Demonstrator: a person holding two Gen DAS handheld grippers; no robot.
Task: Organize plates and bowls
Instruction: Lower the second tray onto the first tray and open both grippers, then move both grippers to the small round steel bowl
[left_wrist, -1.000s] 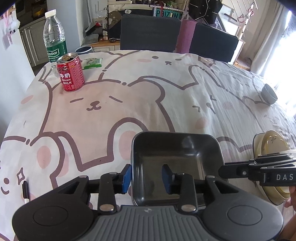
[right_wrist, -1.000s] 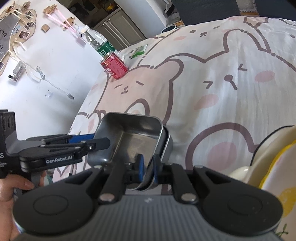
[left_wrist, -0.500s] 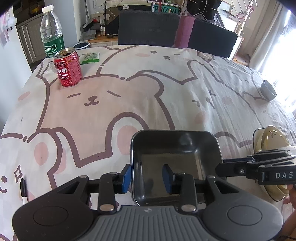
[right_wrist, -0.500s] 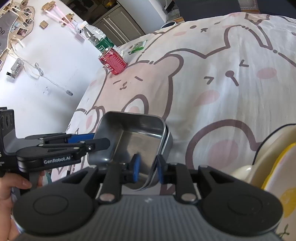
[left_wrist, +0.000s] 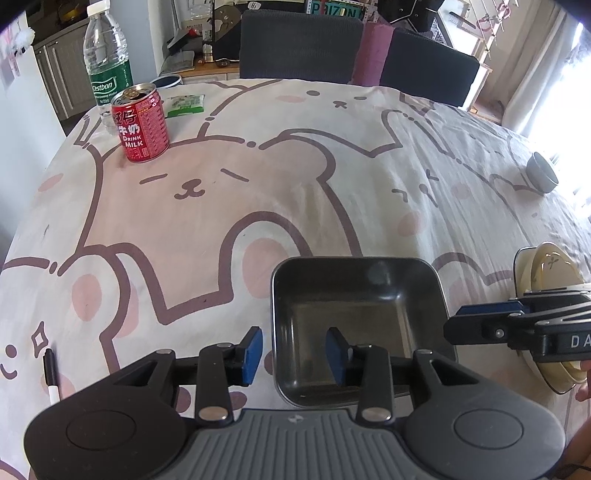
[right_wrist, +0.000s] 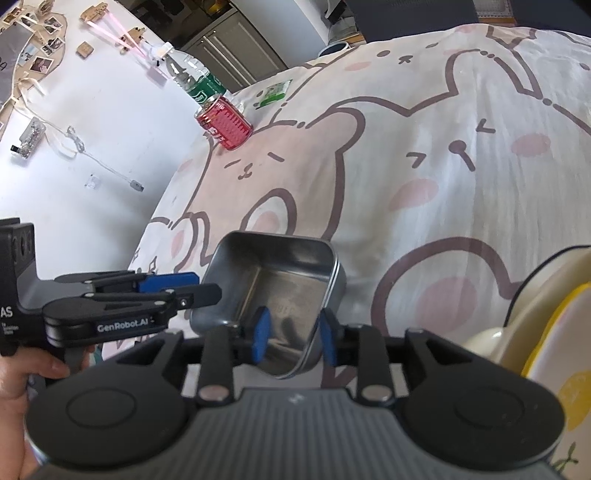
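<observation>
A square dark metal tray (left_wrist: 354, 317) rests on the bear-print tablecloth (left_wrist: 221, 206) close in front of both grippers. My left gripper (left_wrist: 294, 354) straddles the tray's left wall, jaws opening, pads clear of the metal. It also shows in the right wrist view, left gripper (right_wrist: 147, 295), with a hand on its handle. My right gripper (right_wrist: 294, 338) straddles the near right corner of the tray (right_wrist: 280, 280), jaws opening, with the wall between the pads and not squeezed. Cream and yellow bowls (right_wrist: 535, 314) are stacked at the right, and a small grey bowl (left_wrist: 542, 173) stands far right.
A red milk can (left_wrist: 142, 125), a water bottle (left_wrist: 107, 59) and a green packet (left_wrist: 184, 105) stand at the far left. A black marker (left_wrist: 51, 373) lies near left. Dark chairs (left_wrist: 299, 48) line the far edge. A white wall (right_wrist: 92, 129) runs along the left side.
The right gripper's jaws, earlier shut on the tray's wall, have spread apart and let go of it. The left jaws widened slightly. Neither hand moved.
</observation>
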